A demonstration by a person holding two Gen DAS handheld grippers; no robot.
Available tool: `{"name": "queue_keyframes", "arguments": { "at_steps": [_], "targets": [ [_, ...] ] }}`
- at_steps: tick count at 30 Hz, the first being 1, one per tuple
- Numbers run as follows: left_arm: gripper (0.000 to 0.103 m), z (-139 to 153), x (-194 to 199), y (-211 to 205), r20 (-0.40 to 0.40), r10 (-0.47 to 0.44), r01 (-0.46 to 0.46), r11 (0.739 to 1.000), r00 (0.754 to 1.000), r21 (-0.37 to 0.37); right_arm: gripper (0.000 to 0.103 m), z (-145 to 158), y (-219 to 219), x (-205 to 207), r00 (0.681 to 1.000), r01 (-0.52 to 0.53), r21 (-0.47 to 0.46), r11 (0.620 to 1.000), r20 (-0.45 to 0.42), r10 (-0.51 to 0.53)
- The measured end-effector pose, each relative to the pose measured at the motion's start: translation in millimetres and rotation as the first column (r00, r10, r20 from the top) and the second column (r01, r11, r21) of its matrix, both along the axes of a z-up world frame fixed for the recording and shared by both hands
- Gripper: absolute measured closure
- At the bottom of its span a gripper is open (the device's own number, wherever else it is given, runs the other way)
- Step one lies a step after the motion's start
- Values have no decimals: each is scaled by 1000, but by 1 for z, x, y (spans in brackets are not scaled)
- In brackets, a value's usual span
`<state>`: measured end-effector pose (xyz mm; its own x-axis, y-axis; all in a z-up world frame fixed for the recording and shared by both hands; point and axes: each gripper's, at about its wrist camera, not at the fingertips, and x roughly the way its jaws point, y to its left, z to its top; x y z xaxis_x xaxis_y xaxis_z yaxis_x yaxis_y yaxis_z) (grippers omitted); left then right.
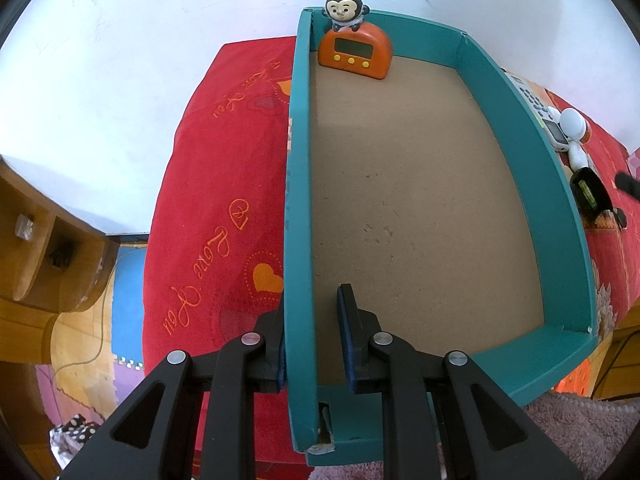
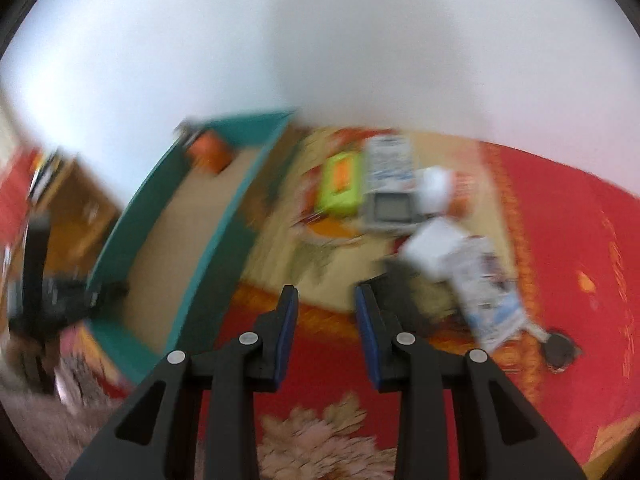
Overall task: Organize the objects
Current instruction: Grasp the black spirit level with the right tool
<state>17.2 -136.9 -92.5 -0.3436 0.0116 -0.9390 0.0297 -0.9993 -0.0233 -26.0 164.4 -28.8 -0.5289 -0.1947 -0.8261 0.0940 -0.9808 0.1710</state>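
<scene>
red bedspread [image 1: 208,184], wooden furniture [image 1: 36,264], white wall [image 1: 140,40]

The left claw [image 1: 311,338] is clamping the teal box's [image 1: 298,184] left wall, one finger inside, one outside. An orange timer [image 1: 354,53] is standing in the box's far left corner, a monkey figure [image 1: 345,12] sitting on top of it. The box is lying on a red blanket [image 1: 218,184].

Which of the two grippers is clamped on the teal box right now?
The left gripper: its pads straddle and pinch the teal box side wall. The right gripper has nothing between its pads.
</scene>
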Motion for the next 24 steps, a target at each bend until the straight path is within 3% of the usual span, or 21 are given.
{"name": "queue_keyframes", "arguments": {
  "at_steps": [4,9,16,20,24],
  "targets": [
    [83,1,1,-1,-1,-6,6,1000,1000,2,74,-9,31,-14,995,101,50,994,20,-102],
    [83,1,1,-1,-2,-7,7,1000,1000,3,74,-26,34,-19,993,89,78,993,65,-95],
    [83,1,1,-1,-1,-7,7,1000,1000,3,73,-26,-9,-6,998,-46,132,990,57,39],
    [83,1,1,-2,-1,-6,6,1000,1000,4,72,-26,-25,1,996,-80,222,972,44,72],
    [83,1,1,-1,-1,-5,5,1000,1000,7,72,-23,-41,12,991,-131,233,964,33,126]
  ]
}}
